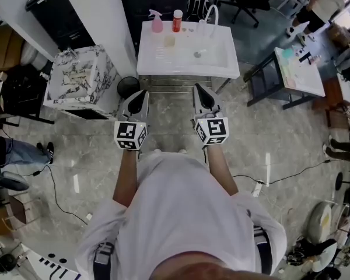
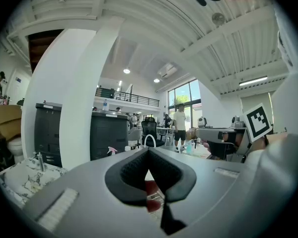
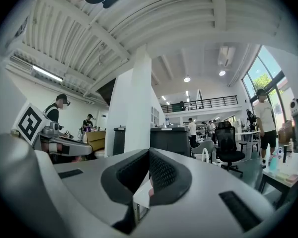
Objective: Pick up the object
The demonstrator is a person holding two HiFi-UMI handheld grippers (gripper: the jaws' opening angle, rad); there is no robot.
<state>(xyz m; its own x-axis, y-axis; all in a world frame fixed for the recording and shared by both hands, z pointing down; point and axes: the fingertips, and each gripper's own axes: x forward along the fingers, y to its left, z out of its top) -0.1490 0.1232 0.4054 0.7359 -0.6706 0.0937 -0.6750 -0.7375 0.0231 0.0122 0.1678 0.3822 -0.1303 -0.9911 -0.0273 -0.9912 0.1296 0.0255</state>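
Note:
A white sink table (image 1: 221,69) stands just ahead of me. On its back edge are a pink spray bottle (image 1: 156,22) and a red can (image 1: 177,20), with a beige pad (image 1: 170,41) in front of them and a white arched faucet (image 1: 212,13) to the right. My left gripper (image 1: 138,97) and right gripper (image 1: 202,93) hover side by side just short of the table's front edge, both shut and empty. In the left gripper view the left gripper (image 2: 149,150) points at the red can (image 2: 151,188). The right gripper (image 3: 149,150) has its tips pressed together.
A marble-patterned box (image 1: 79,77) and a black round bin (image 1: 128,86) sit left of the table, beside a white column (image 1: 99,16). A low table (image 1: 300,69) with small items stands to the right. Cables (image 1: 280,179) lie on the stone floor. People stand further off.

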